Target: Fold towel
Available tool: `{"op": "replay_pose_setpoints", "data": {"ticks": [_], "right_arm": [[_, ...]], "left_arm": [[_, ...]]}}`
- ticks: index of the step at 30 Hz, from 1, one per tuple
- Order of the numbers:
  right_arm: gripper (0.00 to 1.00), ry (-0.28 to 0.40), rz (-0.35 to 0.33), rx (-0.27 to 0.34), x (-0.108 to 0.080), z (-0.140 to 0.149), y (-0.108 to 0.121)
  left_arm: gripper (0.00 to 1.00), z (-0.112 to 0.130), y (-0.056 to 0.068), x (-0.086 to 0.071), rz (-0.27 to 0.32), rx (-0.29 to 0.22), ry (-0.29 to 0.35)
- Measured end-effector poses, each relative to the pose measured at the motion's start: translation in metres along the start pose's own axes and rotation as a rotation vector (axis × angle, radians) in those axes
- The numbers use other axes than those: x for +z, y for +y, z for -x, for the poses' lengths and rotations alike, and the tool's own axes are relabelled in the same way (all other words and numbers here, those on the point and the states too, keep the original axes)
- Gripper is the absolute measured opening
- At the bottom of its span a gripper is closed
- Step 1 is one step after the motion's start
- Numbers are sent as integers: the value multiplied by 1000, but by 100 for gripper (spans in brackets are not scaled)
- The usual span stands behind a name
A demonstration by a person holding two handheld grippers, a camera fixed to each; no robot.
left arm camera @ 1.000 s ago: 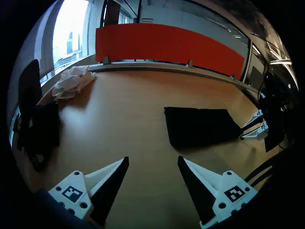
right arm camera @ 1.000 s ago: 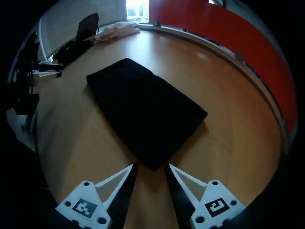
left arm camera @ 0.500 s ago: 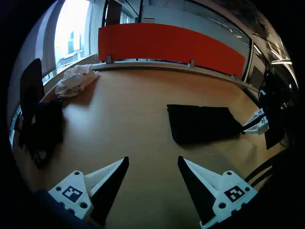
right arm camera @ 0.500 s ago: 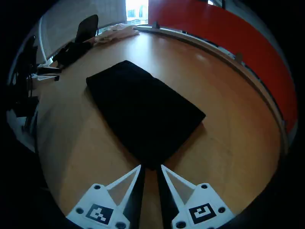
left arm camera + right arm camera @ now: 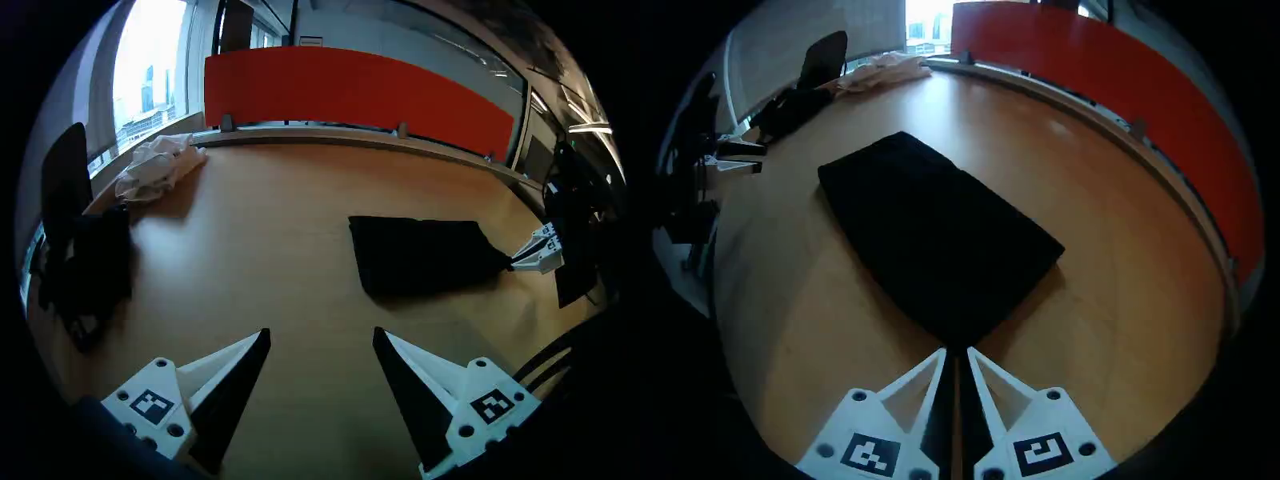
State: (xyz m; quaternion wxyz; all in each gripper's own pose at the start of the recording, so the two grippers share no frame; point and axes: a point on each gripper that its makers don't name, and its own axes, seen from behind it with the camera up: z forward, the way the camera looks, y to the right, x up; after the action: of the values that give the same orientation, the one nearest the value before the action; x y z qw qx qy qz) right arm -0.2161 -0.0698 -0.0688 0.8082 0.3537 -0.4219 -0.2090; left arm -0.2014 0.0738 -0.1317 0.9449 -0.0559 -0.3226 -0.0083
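Left gripper view: left gripper [image 5: 320,332] is wide open and holds nothing, hanging over bare worktop [image 5: 264,232] near its front edge. The towel [image 5: 420,256], black, lies flat toward the worktop's right side as a tidy rectangle, well apart from this gripper. The right gripper [image 5: 516,262] sits at the towel's right-hand corner with its fingers together, and the corner looks drawn to a point there. A white cloth heap [image 5: 156,164] sits at the far left corner and a red divider [image 5: 352,88] runs along the far edge.

Right gripper view: the right gripper [image 5: 958,354] is closed down to a thin slit on the towel's [image 5: 936,232] nearest corner and seems to pinch it. The rest of the towel is still flat, nothing lifted.

Progress: the towel looks already folded down to a compact rectangle, though I can't tell how many layers. This fold has not started. The corner is gripped, and lifting and carrying it across are left. The left gripper is not engaged.

Versus earlier: a second ago the right gripper straddled the corner open. It narrowed at half a second and is now closed. The left gripper is unchanged and the towel has barely shifted.
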Motion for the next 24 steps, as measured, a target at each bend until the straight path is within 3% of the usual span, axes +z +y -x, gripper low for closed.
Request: {"op": "replay_pose_setpoints", "data": {"ticks": [11,24], "right_arm": [[2,21,12,-7,-5,-4,1],[2,64,61,14,-28,-20,15]], "left_arm": [[95,-3,0,1,-1,1,3],[95,-7,1,-1,-1,-3,13]]}}
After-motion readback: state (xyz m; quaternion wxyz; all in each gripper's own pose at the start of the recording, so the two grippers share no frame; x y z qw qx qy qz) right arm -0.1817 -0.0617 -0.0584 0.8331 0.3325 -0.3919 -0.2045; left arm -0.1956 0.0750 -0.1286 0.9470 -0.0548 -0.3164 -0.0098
